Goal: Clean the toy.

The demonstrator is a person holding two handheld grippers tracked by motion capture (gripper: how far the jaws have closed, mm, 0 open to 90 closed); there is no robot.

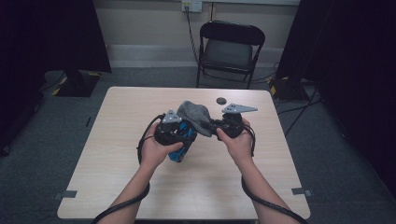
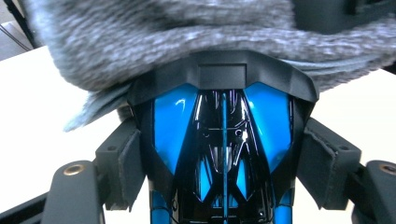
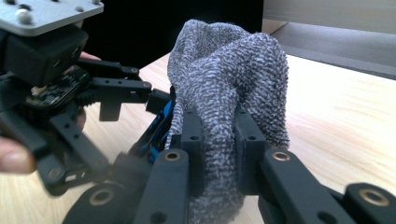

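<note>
My left gripper grips a glossy blue-and-black toy-like object, jaws spread wide w/ both pads pressed on its sides, seen up close in left gripper view. In high view the blue object sits just above the table, near the middle, under my left hand.

My right gripper pinches a grey knit sock, jaws nearly together w/ only the fabric between the pads. The sock drapes over the top end of the blue object; in left gripper view the knit lies across the object's black upper edge, touching it. In high view the sock bunches between the two grippers, right gripper just beside it, my right hand behind.

A small dark round disc lies on the table beyond the grippers, apart from them. A folding chair stands past the far table edge.
</note>
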